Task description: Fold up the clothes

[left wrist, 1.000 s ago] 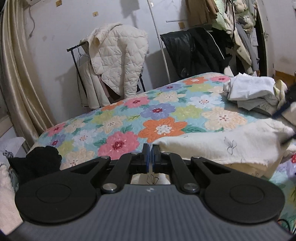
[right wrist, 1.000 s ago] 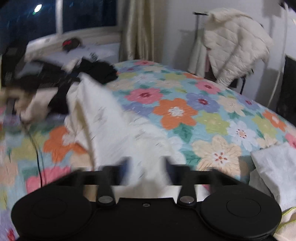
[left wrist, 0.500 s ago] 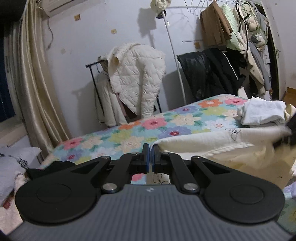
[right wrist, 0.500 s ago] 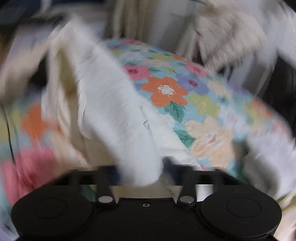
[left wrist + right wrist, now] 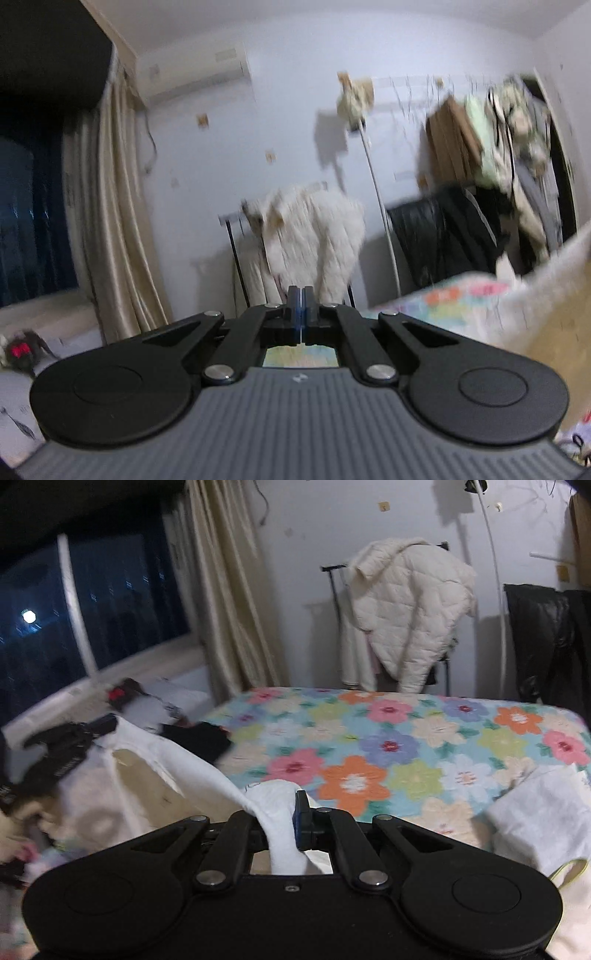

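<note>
Here, my right gripper (image 5: pixel 287 814) clamps the cream garment (image 5: pixel 192 771) at lower centre, above the floral bedspread (image 5: pixel 406 738); my left gripper (image 5: pixel 301 308) is closed, nothing visible between its fingers.

I see a bed cover (image 5: pixel 424 734) with big bright flowers on it. A puffy white coat (image 5: pixel 410 609) hangs on a black rack by the wall. A long tan curtain (image 5: pixel 229 590) hangs beside a dark window (image 5: pixel 122 602). A black coat (image 5: pixel 546 646) hangs at the right.
</note>
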Available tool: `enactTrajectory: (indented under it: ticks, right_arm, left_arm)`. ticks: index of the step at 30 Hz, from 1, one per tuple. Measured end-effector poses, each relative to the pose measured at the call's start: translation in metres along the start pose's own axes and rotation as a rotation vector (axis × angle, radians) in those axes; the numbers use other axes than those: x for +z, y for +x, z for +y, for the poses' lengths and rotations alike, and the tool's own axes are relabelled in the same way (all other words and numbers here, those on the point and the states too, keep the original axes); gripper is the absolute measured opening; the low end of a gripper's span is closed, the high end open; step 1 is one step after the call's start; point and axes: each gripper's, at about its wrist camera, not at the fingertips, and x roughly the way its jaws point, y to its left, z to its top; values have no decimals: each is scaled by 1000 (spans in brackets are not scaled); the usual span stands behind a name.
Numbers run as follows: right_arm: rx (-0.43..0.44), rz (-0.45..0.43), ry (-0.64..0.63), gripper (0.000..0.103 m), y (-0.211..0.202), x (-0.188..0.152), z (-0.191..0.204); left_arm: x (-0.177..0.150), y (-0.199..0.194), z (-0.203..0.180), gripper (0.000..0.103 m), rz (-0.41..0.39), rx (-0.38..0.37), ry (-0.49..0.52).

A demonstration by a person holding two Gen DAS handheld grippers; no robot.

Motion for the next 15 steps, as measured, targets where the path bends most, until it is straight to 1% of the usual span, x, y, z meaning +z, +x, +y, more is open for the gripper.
enactTrajectory:
  ticks: [3, 5, 6, 7, 8, 9, 10, 13, 15]
  right_arm:
    - [73, 1, 28, 3, -28, 1, 21]
    - [110, 4, 38, 3, -44, -2, 34]
    - [122, 6, 39, 3, -50, -4, 40]
    - [132, 9, 39, 3, -56, -5, 46]
    - [124, 12, 28, 3, -60, -7, 52]
    - [115, 15, 18, 3, -63, -9, 57]
    - [112, 10, 19, 3, -63, -11, 58]
    - [95, 11, 10, 4, -63, -14, 62]
    - [83, 15, 1, 4, -63, -15, 65]
  left_arm:
    - [25, -32, 7, 0, -34, -37, 16]
    - [28, -39, 8, 0, 46, -121, -3]
    - [25, -41, 6, 0, 118, -211, -13]
    - [18, -44, 2, 1, 169, -276, -28]
    - [8, -48, -4, 4, 208, -350, -41]
    - [-2, -52, -9, 4, 246, -423, -53]
    - [-16, -56, -19, 4, 278, -460, -43]
    - [-57, -63, -48, 11, 364, -557, 1]
    - [-83, -66, -68, 29, 416, -623, 28]
